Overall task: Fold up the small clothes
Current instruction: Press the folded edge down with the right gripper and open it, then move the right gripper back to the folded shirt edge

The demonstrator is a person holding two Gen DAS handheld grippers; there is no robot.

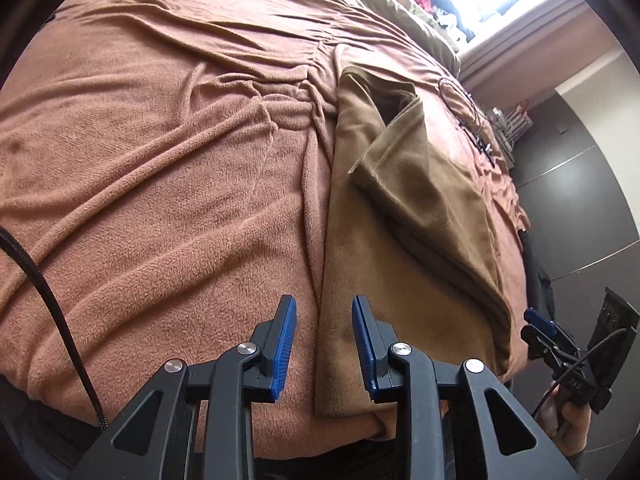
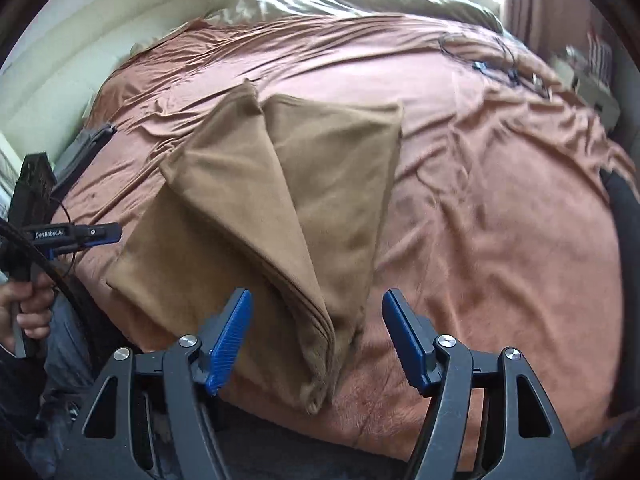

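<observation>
Presently the tan garment lies partly folded on the bed's rust blanket, near the bed's front edge. Right tool is spread, pinching nothing, the garment's near folded corner beneath its gap. Left tool stands partly spread, empty, over the garment's left edge. Bare blanket extends widely on both sides.
</observation>
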